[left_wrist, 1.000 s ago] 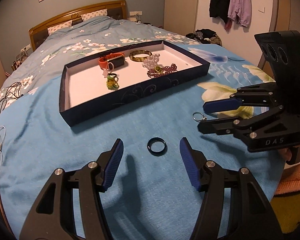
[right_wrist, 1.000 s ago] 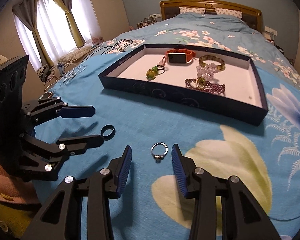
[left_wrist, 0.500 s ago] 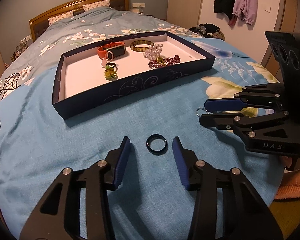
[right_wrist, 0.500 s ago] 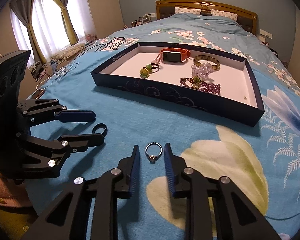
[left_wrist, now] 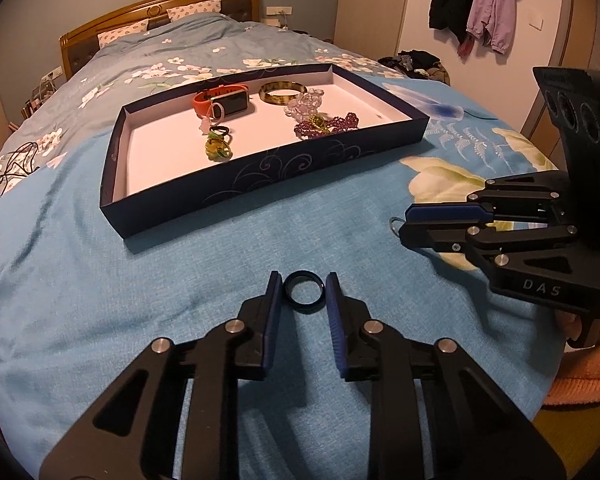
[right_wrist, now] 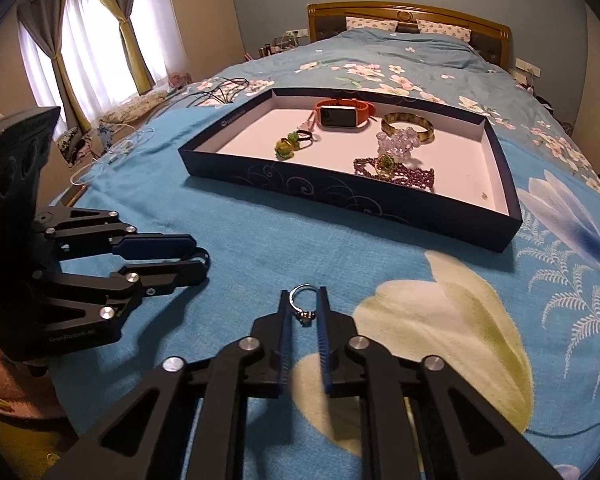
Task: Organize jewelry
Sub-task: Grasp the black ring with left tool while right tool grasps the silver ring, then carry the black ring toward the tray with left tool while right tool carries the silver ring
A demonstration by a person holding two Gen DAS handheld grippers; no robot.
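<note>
A black ring (left_wrist: pixel 303 291) lies on the blue bedspread between the fingers of my left gripper (left_wrist: pixel 303 286), which is shut on it. A silver ring with a small stone (right_wrist: pixel 302 303) sits between the fingers of my right gripper (right_wrist: pixel 303 300), which is shut on it. The right gripper also shows in the left wrist view (left_wrist: pixel 420 222), and the left gripper in the right wrist view (right_wrist: pixel 196 258). Beyond both stands a dark blue tray (left_wrist: pixel 228 188) with a white floor, also in the right wrist view (right_wrist: pixel 340 196).
The tray holds an orange watch (right_wrist: pixel 340 114), a brown bangle (right_wrist: pixel 406 124), a clear bead bracelet (right_wrist: pixel 396 144), a purple bead bracelet (right_wrist: pixel 400 170) and green ornaments (right_wrist: pixel 286 146). Cables (left_wrist: pixel 8 168) lie at the bed's left edge. A pink towel (left_wrist: pixel 580 384) lies at the bed's near edge.
Both grippers have closed from wide open onto their rings: the left on the black ring, the right on the silver ring. Both moved slightly forward.
</note>
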